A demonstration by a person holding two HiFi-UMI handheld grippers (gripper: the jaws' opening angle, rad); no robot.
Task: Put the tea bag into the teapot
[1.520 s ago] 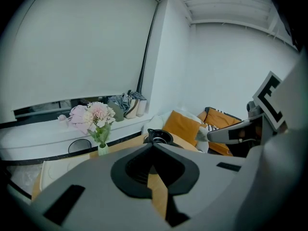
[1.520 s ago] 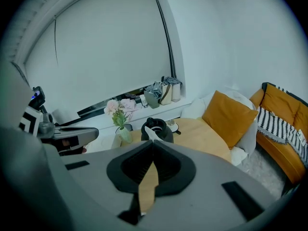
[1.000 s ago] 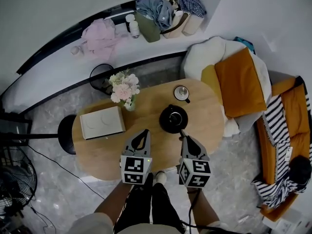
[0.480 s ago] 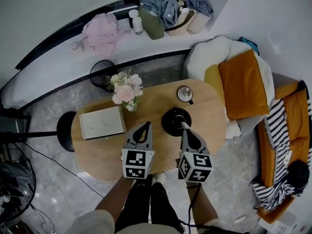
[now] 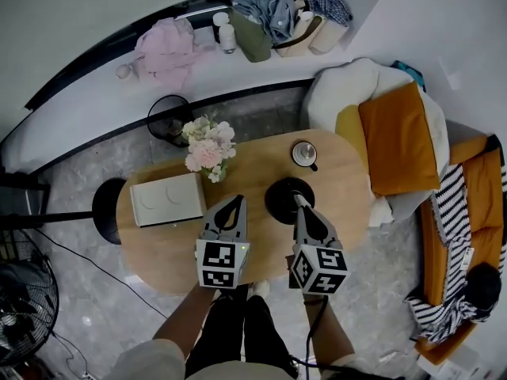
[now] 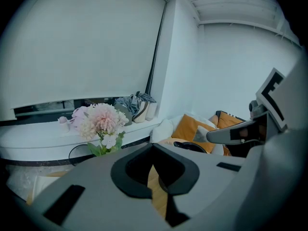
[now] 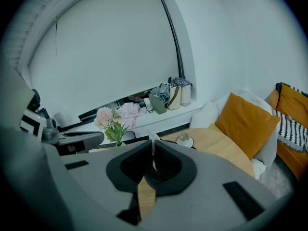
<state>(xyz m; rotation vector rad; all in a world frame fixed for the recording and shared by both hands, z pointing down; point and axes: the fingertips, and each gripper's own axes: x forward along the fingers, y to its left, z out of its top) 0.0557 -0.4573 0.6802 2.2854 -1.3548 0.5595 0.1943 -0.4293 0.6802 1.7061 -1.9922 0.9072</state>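
The black teapot [image 5: 283, 199] stands right of centre on the round wooden table [image 5: 341, 196]; from the left gripper view only its dark rim [image 6: 190, 147] shows. My right gripper [image 5: 299, 201] hangs over the teapot's right rim, shut on the tea bag's small white tab [image 7: 153, 138]. A thin string drops from the tab between the jaws, and the bag itself is hidden. To the left of the teapot my left gripper [image 5: 235, 203] hovers above the table, jaws together and holding nothing.
A vase of pink and white flowers [image 5: 207, 147] and a flat white box [image 5: 166, 199] occupy the table's left half. A small white saucer with a knobbed piece [image 5: 303, 154] lies behind the teapot. Orange cushions [image 5: 394, 137] on a white seat border the table's right side.
My right gripper has moved forward with the tab, from short of the teapot to over its right rim. The left gripper has hardly shifted.
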